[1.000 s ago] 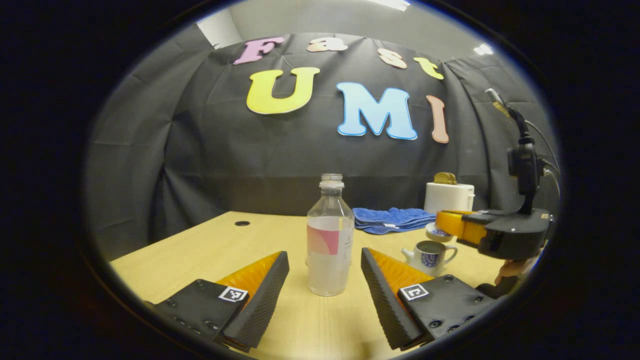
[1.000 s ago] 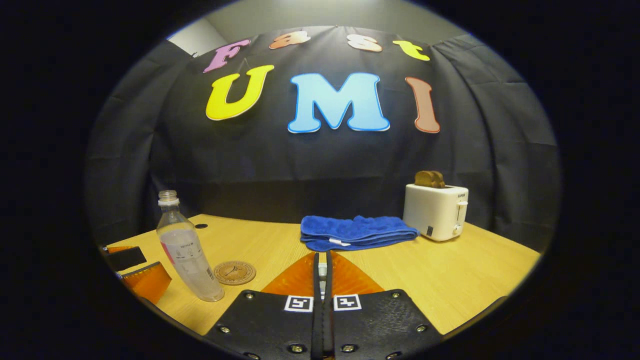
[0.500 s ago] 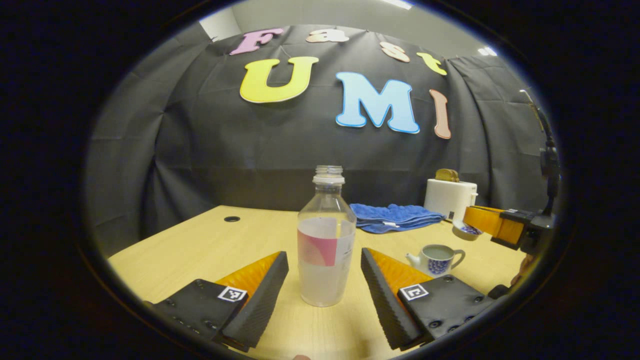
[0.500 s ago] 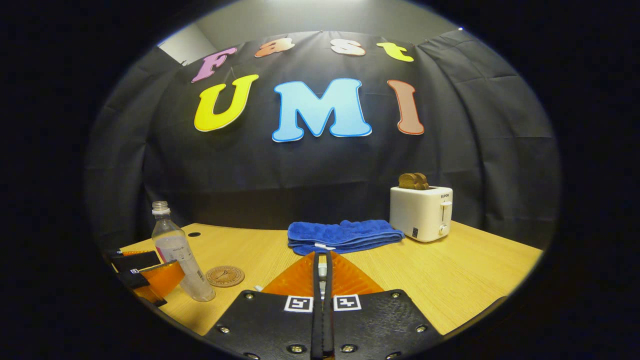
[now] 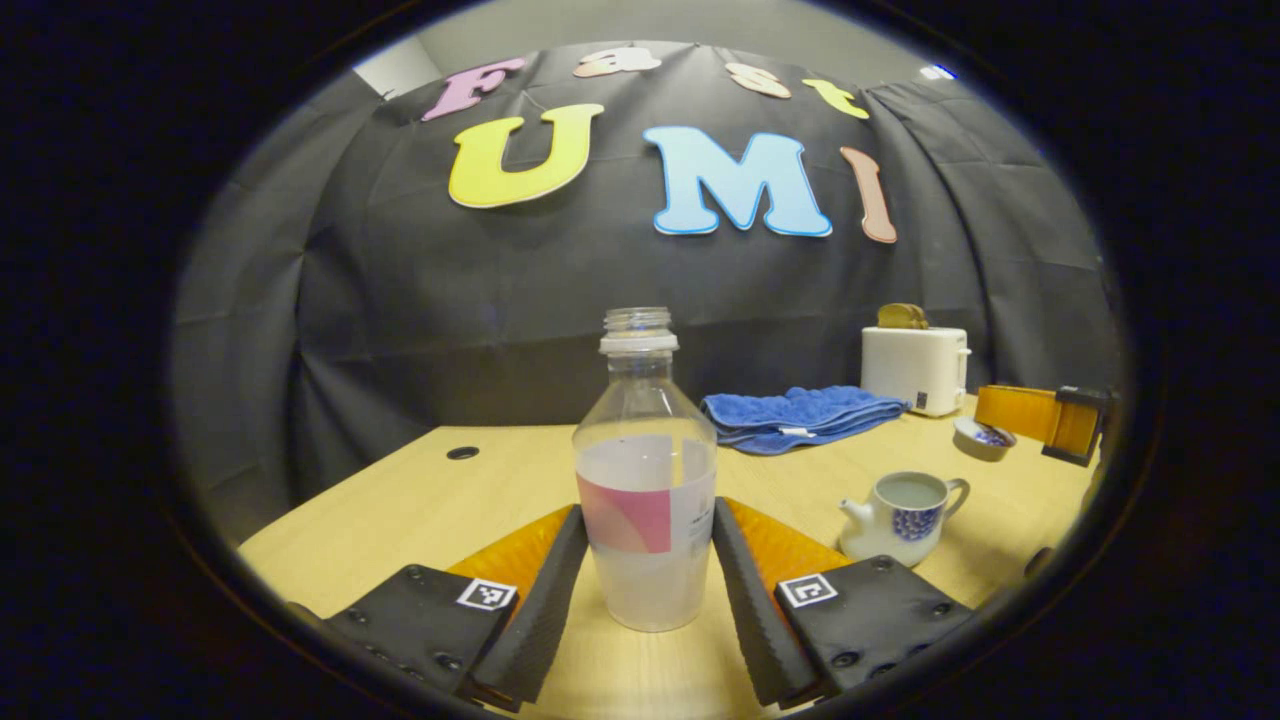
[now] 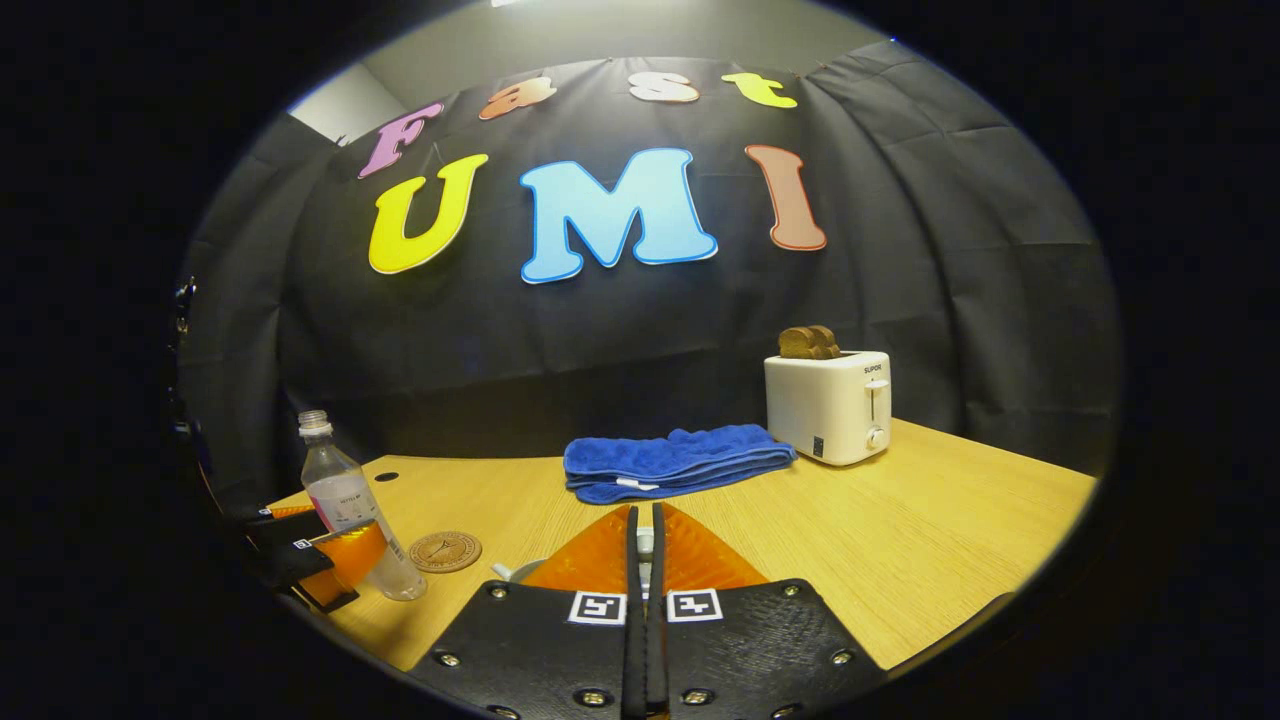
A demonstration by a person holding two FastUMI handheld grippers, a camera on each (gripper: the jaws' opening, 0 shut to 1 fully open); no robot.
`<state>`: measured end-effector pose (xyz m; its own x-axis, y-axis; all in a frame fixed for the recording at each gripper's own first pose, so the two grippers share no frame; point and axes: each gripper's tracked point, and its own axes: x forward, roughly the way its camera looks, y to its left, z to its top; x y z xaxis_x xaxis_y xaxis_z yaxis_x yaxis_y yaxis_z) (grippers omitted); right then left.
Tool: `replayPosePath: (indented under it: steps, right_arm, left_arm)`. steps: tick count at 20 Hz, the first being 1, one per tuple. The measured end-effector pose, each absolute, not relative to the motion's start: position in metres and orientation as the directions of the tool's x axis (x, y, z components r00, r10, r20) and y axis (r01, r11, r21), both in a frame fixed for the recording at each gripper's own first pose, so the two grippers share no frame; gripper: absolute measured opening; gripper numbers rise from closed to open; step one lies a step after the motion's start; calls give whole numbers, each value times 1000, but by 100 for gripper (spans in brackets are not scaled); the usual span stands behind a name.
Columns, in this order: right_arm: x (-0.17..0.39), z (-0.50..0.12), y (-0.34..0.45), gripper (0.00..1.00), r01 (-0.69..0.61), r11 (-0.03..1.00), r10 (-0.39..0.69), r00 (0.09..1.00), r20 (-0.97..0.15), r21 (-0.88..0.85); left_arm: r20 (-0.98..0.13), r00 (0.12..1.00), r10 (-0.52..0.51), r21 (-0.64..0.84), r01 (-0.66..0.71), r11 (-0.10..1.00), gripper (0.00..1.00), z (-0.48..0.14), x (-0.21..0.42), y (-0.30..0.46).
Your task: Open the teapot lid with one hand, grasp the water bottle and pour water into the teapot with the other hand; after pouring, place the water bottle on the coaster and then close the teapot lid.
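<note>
A clear water bottle (image 5: 646, 420) with no cap and a pink label stands on the wooden table (image 5: 420, 500). My left gripper (image 5: 648, 512) has both fingers pressed against its sides. To its right sits the small white-and-blue teapot (image 5: 905, 515), open at the top. Past it the right gripper (image 5: 1005, 412) holds the teapot lid (image 5: 982, 438) in the air, above the table. In the right gripper view my right gripper (image 6: 645, 512) is shut on the lid's knob (image 6: 645, 545). At the left of that view are the bottle (image 6: 345, 490), the left gripper (image 6: 325, 560) and a round brown coaster (image 6: 445, 551).
A folded blue towel (image 6: 672, 462) lies at the back of the table. A white toaster (image 6: 828, 405) with bread in it stands to the towel's right. A small round hole (image 5: 462, 452) is in the tabletop at the back left. The table's right side (image 6: 900, 540) is bare wood.
My left gripper moved forward around the bottle and its fingers closed onto it. The right gripper, holding the lid, drew off to the right and away from the teapot.
</note>
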<state>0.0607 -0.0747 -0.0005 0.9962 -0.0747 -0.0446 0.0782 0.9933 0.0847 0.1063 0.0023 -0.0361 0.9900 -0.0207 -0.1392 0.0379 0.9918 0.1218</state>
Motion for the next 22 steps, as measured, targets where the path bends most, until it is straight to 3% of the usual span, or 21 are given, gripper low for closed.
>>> replayPosePath:
  steps: [11,16,22]
  right_arm:
    - [49,-2,-110,0,132,986,-129,991,-36,103]
    - [40,-8,-126,0,154,981,-149,988,-48,119]
    - [31,-15,-141,1,168,975,-162,985,-53,146]
  left_arm:
    - [-157,987,-32,503,108,857,84,-21,107,-4]
    - [-129,990,-51,724,129,678,84,-4,106,-24]
    - [-143,987,-67,846,158,509,84,-8,107,-47]
